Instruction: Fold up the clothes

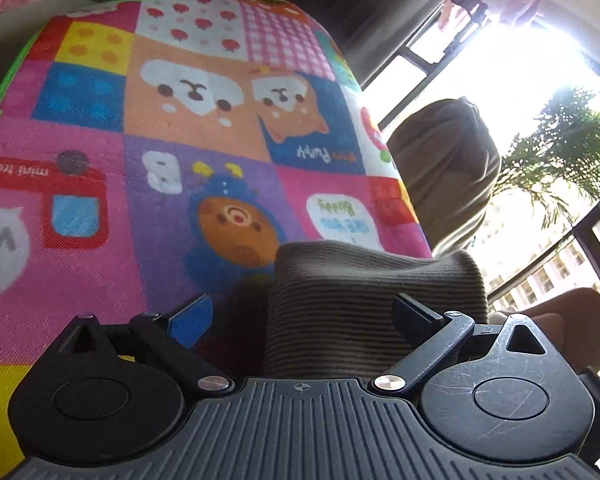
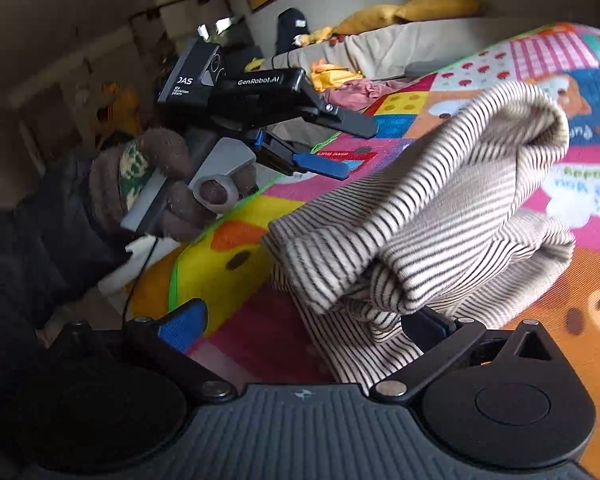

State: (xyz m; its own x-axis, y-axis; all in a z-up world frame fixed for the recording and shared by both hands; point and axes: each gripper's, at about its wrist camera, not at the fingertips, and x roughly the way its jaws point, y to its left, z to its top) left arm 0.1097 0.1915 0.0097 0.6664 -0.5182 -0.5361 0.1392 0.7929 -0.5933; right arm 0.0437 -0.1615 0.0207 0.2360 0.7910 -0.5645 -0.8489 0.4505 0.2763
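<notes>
A striped beige-and-black garment lies bunched in a heap on a colourful cartoon play mat. In the right wrist view my right gripper is open, its jaws wide apart, with the garment's near edge lying between them and draped over the right finger. My left gripper shows there at the upper left, held by a gloved hand, open and empty above the mat's edge. In the left wrist view my left gripper is open with a fold of the striped garment between its jaws, not pinched.
The mat fills the left wrist view, with a bright window and a palm plant at the right. A pink cloth and yellow cushions lie beyond the mat. A sofa stands behind.
</notes>
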